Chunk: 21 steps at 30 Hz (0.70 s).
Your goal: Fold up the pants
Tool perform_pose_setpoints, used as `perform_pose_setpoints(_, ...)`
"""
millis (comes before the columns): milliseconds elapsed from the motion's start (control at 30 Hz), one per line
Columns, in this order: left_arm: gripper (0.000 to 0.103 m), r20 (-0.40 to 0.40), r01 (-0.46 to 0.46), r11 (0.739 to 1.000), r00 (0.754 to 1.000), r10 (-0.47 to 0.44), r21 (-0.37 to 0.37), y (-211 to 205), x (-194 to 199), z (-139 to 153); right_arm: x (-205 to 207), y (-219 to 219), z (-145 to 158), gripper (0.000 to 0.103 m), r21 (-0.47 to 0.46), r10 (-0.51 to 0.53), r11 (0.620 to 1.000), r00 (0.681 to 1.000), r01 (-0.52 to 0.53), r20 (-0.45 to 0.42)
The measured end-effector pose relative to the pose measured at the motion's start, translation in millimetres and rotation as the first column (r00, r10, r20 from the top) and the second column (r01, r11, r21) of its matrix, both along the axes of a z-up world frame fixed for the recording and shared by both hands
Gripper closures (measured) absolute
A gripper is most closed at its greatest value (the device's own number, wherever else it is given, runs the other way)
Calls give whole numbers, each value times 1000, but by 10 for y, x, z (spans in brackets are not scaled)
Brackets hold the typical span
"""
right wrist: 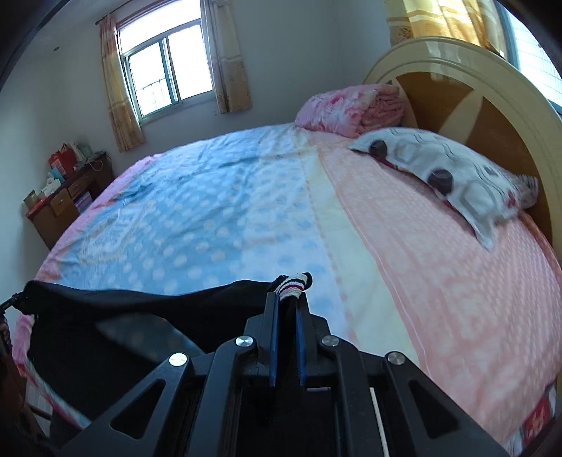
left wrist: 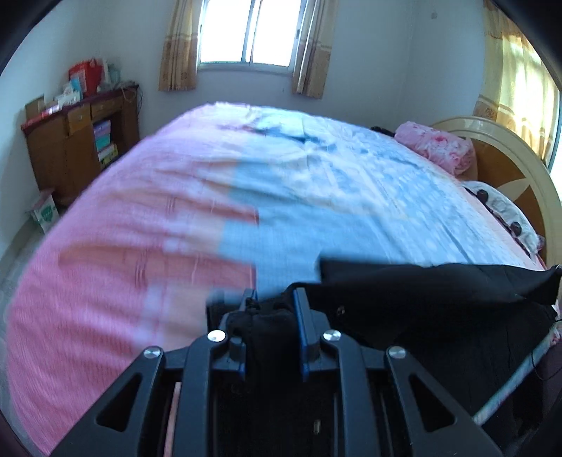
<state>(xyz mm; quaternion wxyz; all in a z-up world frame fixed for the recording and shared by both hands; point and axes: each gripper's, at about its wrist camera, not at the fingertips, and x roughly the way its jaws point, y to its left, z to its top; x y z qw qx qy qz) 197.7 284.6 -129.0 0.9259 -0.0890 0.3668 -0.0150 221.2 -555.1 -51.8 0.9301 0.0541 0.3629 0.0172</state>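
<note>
Black pants [left wrist: 421, 291] hang stretched between my two grippers above the near edge of the bed [left wrist: 175, 218]. My left gripper [left wrist: 272, 298] is shut on a bunched black end of the pants, which fills the gap between its blue-padded fingers. In the right wrist view the pants [right wrist: 140, 298] run off to the left. There my right gripper [right wrist: 286, 298] is shut on the other end, where a white cuff with red and dark stripes [right wrist: 293, 283] sticks out past the fingertips. The lower part of the pants drops out of sight below the bed edge.
The bed sheet [right wrist: 217, 211] is blue with pale dots, with pink bands. A folded pink blanket [right wrist: 347, 109] and a grey patterned pillow [right wrist: 449, 175] lie by the wooden headboard [right wrist: 491, 116]. A wooden desk [left wrist: 77, 140] with boxes stands by the far wall, under a window [left wrist: 251, 31].
</note>
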Motion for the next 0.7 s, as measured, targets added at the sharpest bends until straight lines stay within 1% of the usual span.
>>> perform_pose_setpoints(100, 81, -34, 3, 1000, 999, -4, -21, -13, -235, -251, -272, -114, -257, 95, 35, -26, 999, 999, 28, -43)
perform_pose_setpoints(133, 81, -40, 5, 1000, 999, -6, -20, -28, -286, -301, -362, -127, -352, 95, 33, -35, 999, 998, 37, -59)
perform_pose_setpoints(200, 80, -47, 13, 1000, 999, -14, -12, -66, -400, -421, -501, -89, -527, 94, -2, -30, 1000, 995, 30, -96)
perform_pose_setpoints(233, 79, -44, 14, 1000, 999, -15, -10, -72, -444, -460, -566, -75, -589, 94, -5, -19, 1000, 994, 19, -110)
perform_pose_setpoints(300, 77, -34, 18, 1000, 999, -18, 11, -107, -528, -513, -683, -51, -656, 93, -24, -22, 1000, 993, 20, -113)
perform_pose_setpoints(333, 77, -29, 20, 1000, 999, -20, 16, -116, -550, -521, -741, -41, -662, 90, -36, -35, 999, 993, 32, -110)
perform_pose_setpoints(400, 76, -15, 32, 999, 999, -32, 30, -136, -615, -530, -839, -42, -621, 76, -49, -80, 996, 991, 75, -110)
perform_pose_setpoints(433, 76, -13, 36, 998, 999, -35, 44, -151, -631, -537, -908, -18, -567, 68, -83, -118, 990, 988, 110, -97)
perform_pose_setpoints(467, 76, -8, 42, 997, 999, -42, 57, -161, -646, -540, -983, 55, -480, 68, -124, -148, 983, 987, 139, -70)
perform_pose_setpoints(500, 76, 1, 44, 997, 999, -45, 63, -164, -656, -541, -1023, 146, -400, 67, -139, -149, 980, 988, 141, -47)
perform_pose_setpoints(533, 76, 3, 45, 997, 999, -45, 67, -160, -657, -547, -1053, 290, -314, 67, -150, -133, 980, 991, 128, -24)
perform_pose_setpoints(600, 76, 8, 48, 997, 999, -49, 68, -151, -660, -559, -1090, 716, -198, 60, -159, -44, 986, 999, 44, 9)
perform_pose_setpoints(633, 76, 9, 46, 997, 999, -47, 64, -139, -657, -566, -1085, 1085, -187, 49, -148, 56, 988, 998, -53, 15)
perform_pose_setpoints(667, 76, 12, 46, 997, 999, -47, 63, -136, -660, -575, -1052, 1407, -208, 44, -151, 145, 978, 989, -141, 13)
perform_pose_setpoints(700, 76, 17, 48, 997, 999, -49, 67, -140, -673, -579, -1017, 1736, -257, 44, -169, 228, 960, 974, -223, 9)
